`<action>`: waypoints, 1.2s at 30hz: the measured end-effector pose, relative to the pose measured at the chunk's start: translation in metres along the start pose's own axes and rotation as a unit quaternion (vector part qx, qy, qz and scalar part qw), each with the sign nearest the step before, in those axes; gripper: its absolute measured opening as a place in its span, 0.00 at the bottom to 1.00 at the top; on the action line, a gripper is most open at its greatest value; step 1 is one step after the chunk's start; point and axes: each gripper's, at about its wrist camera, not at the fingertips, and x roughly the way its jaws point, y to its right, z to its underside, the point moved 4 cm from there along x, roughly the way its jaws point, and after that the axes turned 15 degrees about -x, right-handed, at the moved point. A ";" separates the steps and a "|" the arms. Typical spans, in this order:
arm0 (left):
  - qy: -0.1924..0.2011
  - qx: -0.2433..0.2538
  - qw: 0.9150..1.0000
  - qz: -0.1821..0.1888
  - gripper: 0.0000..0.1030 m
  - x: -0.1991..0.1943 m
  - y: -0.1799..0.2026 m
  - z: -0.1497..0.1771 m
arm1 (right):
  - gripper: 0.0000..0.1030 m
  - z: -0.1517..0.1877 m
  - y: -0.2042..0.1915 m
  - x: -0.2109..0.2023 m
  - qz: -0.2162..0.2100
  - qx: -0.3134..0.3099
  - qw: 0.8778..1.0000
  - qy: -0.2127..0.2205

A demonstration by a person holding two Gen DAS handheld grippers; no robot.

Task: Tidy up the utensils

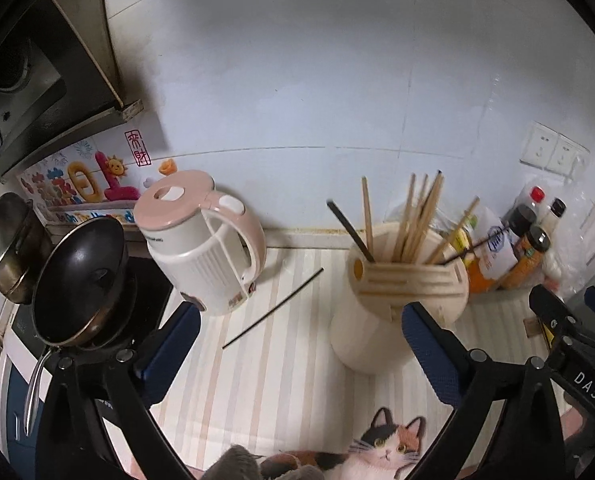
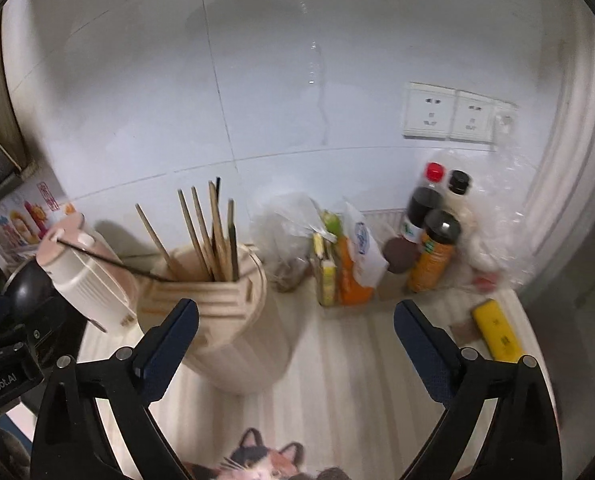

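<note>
A cream utensil holder [image 1: 381,320] stands on the striped counter, with several wooden chopsticks [image 1: 415,220] and black ones upright in it. It also shows in the right wrist view [image 2: 233,336] with its chopsticks [image 2: 213,232]. One black chopstick [image 1: 273,307] lies loose on the counter, left of the holder. My left gripper [image 1: 301,328] is open and empty, above the counter between the kettle and the holder. My right gripper [image 2: 295,332] is open and empty, just right of the holder; its body shows in the left wrist view [image 1: 569,336].
A pink-and-white kettle [image 1: 205,244] stands left of the holder. A black pan [image 1: 79,280] and a steel pot [image 1: 5,248] sit on the stove at far left. Sauce bottles [image 2: 433,236], bags [image 2: 337,256] and a yellow object [image 2: 497,330] crowd the back right corner. A cat-print mat [image 1: 389,448] lies at the front.
</note>
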 end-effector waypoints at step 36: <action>0.073 -0.013 0.997 0.017 1.00 -0.241 -0.026 0.115 | 1.00 0.103 0.013 -0.286 0.047 -0.025 0.995 0.088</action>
